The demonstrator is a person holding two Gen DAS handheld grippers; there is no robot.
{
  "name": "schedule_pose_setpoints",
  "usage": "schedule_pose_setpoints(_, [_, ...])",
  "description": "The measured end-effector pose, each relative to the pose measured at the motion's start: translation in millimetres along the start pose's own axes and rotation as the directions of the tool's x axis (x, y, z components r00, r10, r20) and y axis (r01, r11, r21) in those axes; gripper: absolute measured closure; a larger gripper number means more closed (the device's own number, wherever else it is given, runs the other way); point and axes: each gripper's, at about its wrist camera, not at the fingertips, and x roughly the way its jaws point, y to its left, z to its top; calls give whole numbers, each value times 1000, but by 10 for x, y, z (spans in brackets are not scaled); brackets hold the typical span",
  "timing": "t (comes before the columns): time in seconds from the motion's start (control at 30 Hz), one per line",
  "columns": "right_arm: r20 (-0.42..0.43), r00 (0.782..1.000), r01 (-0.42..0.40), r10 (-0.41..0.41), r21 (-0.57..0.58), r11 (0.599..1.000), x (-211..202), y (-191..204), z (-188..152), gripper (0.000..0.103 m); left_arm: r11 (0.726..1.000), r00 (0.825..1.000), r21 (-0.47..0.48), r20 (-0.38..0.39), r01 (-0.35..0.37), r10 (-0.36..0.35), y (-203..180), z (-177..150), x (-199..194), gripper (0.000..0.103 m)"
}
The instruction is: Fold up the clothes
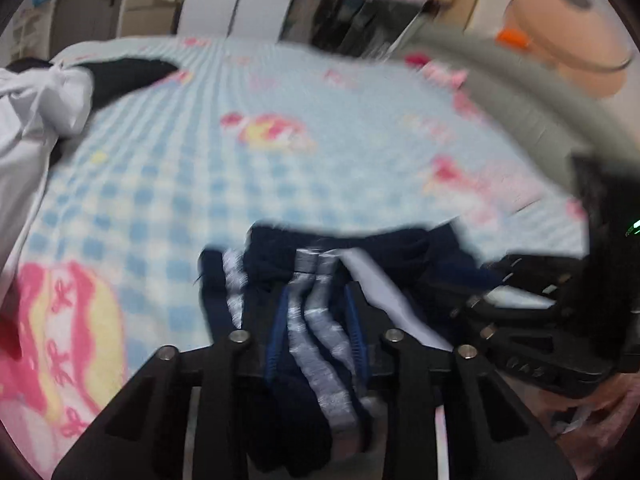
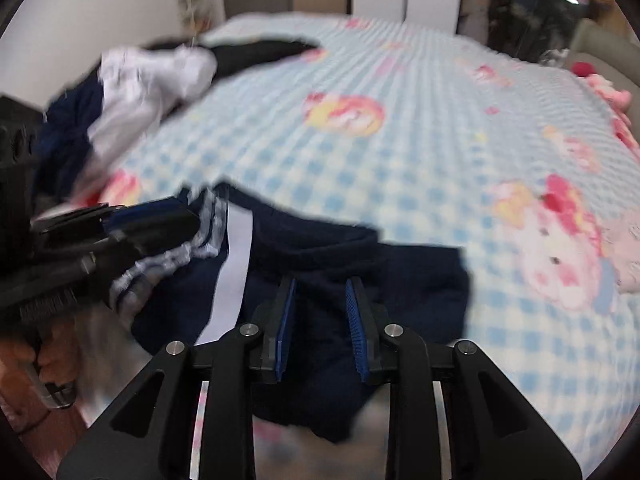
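A bed [image 2: 420, 152] carries everything, covered by a soft blanket [image 1: 168, 184] in pale blue and white checks with pink, red and yellow cartoon prints. At its near edge lies a navy garment [image 2: 320, 280] with a white stripe and grey-and-white striped trim, partly draped over the edge. Well apart, toward the far left side, sits a loose heap of clothes [image 2: 152, 80] in white, navy and black; a small pink item [image 2: 608, 88] lies at the far right edge, too blurred to identify.
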Motion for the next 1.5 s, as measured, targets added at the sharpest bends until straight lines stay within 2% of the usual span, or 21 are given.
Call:
schedule_pose_setpoints(0.1, [-2,1000,29,-29,73,997,97,-184,61,79,994,1000,-111,10,-8,9,239,28,-20,94])
schedule_pose_setpoints(0.2, [57,997,32,-49,272,962,-63,-534,135,78,987,998,-160,65,24,-14,344,36,-160,91])
schedule_pose_setpoints(0.27, [88,996,-12,-19,339,941,-186,-662,107,77,982,994,-181,108,52,-33,394,38,-272,90])
schedule_pose_setpoints(0.4, [85,995,-68,45,279,958,-420,-500,-84,77,977,989,-178,115,113,-94,279,-22,-481,72])
schedule_pose_setpoints(0.43, [81,995,-80,61,248,966,-469,-416,-139,77,976,989,-182,109,118,-100,237,-85,-555,70])
schedule_pose_setpoints(0.5, [27,995,-94,92,134,987,-489,-147,-261,76,980,993,-176,90,96,-81,129,-227,-627,56])
schedule_pose_setpoints(0.53, [-7,997,-70,71,91,993,-427,-47,-326,76,985,997,-166,69,54,-43,102,-281,-620,55])
schedule_pose_setpoints(0.6, [-43,999,-14,16,49,999,-346,52,-422,76,986,995,-139,7,-94,96,130,-363,-544,55])
schedule_pose_setpoints(0.67, [-35,999,34,-32,66,997,-376,14,-451,75,970,980,-139,-39,-199,195,202,-431,-495,59])
schedule_pose_setpoints(0.7, [-31,998,58,-56,74,996,-391,-5,-466,75,965,985,-196,-30,-172,169,298,-434,-541,68])
schedule_pose_setpoints(0.8, [-12,994,107,-107,103,989,-474,-84,-494,72,953,997,-300,51,-35,53,433,-445,-729,66])
schedule_pose_setpoints(0.87, [-3,999,47,-47,150,988,-536,-190,-494,61,946,997,-317,54,69,-55,408,-487,-729,60])
schedule_pose_setpoints(0.93, [-7,1000,-28,30,195,980,-542,-258,-518,60,942,994,-318,16,111,-111,331,-541,-647,60])
schedule_pose_setpoints(1.03, [-48,991,-111,124,222,969,-411,-204,-604,60,963,997,-265,-51,41,-56,185,-595,-513,64])
schedule_pose_setpoints(1.07, [-50,990,-117,131,217,969,-364,-168,-635,60,966,998,-258,-53,28,-43,171,-601,-494,70])
schedule_pose_setpoints(1.1, [-47,991,-114,126,216,970,-338,-146,-651,63,963,998,-266,-46,30,-44,180,-595,-497,83])
schedule_pose_setpoints(1.13, [-39,990,-121,133,224,967,-348,-144,-652,68,960,998,-277,-32,41,-52,200,-586,-519,86])
schedule_pose_setpoints(1.2, [-20,988,-144,153,243,959,-389,-149,-647,90,963,999,-266,-1,39,-41,198,-556,-627,87])
schedule_pose_setpoints(1.27, [10,989,-145,147,232,962,-511,-138,-640,92,969,1000,-246,13,26,-23,192,-537,-707,88])
schedule_pose_setpoints(1.37, [4,980,-194,201,277,941,-520,-212,-673,93,966,1000,-259,-11,-26,24,258,-572,-724,89])
schedule_pose_setpoints(1.5, [-48,976,-186,213,331,925,-382,-317,-822,93,951,1000,-308,5,-7,9,393,-621,-762,85])
